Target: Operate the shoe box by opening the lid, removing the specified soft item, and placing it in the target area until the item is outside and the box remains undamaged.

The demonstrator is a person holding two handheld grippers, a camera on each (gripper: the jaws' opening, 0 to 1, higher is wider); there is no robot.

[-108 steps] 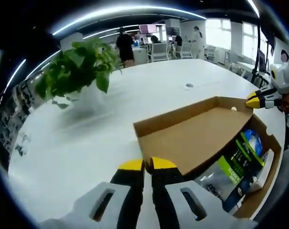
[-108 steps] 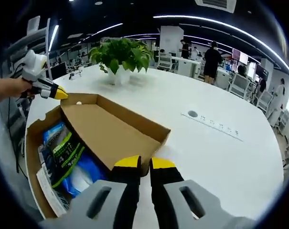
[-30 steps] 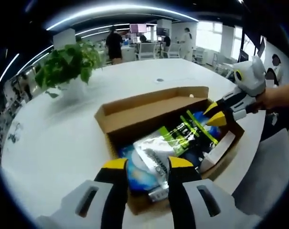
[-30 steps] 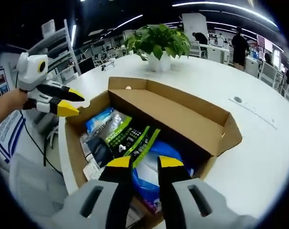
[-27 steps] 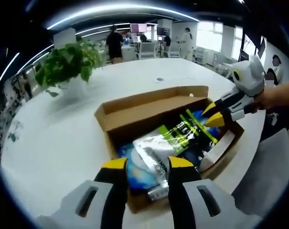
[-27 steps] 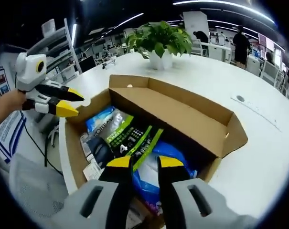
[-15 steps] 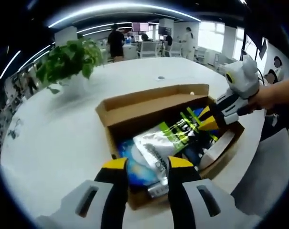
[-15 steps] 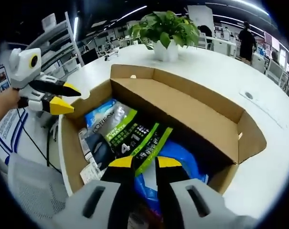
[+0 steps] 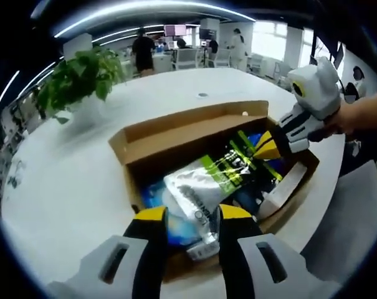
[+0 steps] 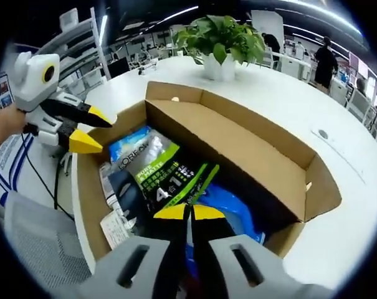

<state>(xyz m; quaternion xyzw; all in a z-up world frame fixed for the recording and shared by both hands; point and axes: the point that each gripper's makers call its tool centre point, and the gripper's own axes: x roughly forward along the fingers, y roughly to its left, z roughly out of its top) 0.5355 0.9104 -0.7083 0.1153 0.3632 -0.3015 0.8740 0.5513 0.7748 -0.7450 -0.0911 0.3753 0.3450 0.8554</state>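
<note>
Box [image 10: 238, 146] open near desk [image 9: 63, 168] edge, pouch [image 10: 166, 177] inside. Right gripper [image 10: 188, 213] fingers pinched on pouch; left gripper [image 9: 187, 215] fingers apart. Risk: yanking snags pouch, tearing cardboard wall.

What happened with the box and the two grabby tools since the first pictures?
The lid of the shoe box swung fully open, uncovering the green-and-silver pouch. The right tool moved down into the box and closed its jaws at the pouch's edge; whether it grips is unclear. The left tool opened and came over the box. The box and the potted plant stayed put on the white table.
</note>
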